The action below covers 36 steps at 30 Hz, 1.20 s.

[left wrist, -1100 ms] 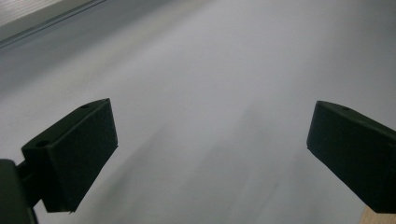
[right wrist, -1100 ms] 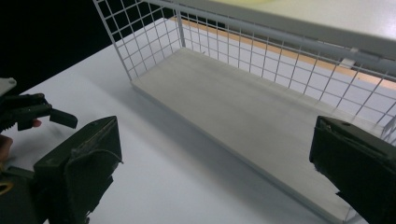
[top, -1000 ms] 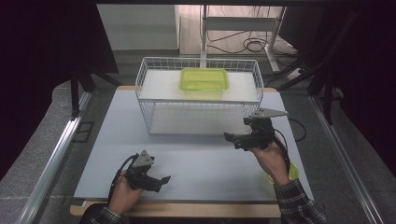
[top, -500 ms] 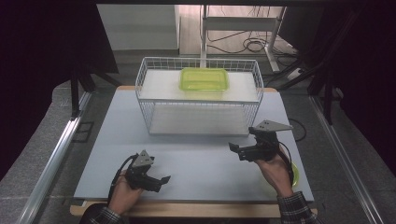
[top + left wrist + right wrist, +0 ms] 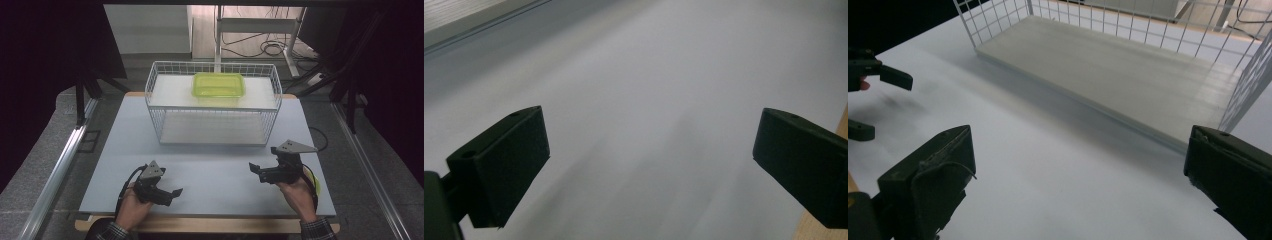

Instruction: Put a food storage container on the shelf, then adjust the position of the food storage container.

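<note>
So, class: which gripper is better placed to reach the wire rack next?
Probably the right gripper: open, it sits nearer the wire rack, which its view faces. The left gripper sits farther back.

Two grippers [image 5: 176,192] [image 5: 254,168]; one white wire basket [image 5: 213,107]; one green lidded container [image 5: 218,85]; one table [image 5: 120,140]

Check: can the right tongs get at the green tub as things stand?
Probably yes. The right tongs are open and empty, and the green tub sits on the upper shelf of the wire basket, whose top is open. They would have to come from above.
</note>
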Available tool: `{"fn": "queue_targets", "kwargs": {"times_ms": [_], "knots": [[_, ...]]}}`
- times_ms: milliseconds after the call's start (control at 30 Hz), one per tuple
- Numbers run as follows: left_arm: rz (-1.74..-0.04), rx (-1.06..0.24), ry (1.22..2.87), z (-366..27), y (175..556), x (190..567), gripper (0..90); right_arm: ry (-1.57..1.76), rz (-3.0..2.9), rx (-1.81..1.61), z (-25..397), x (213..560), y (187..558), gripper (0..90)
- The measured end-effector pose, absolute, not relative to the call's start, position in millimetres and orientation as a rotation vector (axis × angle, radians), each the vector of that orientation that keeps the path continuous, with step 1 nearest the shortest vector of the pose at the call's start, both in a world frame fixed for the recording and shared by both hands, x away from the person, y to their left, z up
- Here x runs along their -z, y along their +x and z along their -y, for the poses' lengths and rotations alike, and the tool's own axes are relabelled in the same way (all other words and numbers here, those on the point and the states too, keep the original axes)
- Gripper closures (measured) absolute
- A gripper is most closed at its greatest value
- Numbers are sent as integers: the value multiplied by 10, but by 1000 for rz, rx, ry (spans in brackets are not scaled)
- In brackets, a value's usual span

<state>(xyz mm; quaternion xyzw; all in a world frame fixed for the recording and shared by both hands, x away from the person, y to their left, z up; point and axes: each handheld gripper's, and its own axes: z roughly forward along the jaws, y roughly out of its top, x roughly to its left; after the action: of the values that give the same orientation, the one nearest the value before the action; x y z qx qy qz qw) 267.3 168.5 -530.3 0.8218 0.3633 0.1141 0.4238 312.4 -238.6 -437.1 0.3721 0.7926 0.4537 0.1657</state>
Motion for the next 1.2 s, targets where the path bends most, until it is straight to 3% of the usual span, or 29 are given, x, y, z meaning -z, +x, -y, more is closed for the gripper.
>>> {"fn": "queue_targets", "kwargs": {"times_ms": [600, 1200], "knots": [[-887, -294, 2067, -1665, 2664, 5302, 14, 1045, -2337, -1167, 2472, 4603, 2955, 1], [-889, -308, 2092, -1652, 2668, 5314, 14, 1192, -2295, -1082, 2711, 4608, 2929, 0]]}}
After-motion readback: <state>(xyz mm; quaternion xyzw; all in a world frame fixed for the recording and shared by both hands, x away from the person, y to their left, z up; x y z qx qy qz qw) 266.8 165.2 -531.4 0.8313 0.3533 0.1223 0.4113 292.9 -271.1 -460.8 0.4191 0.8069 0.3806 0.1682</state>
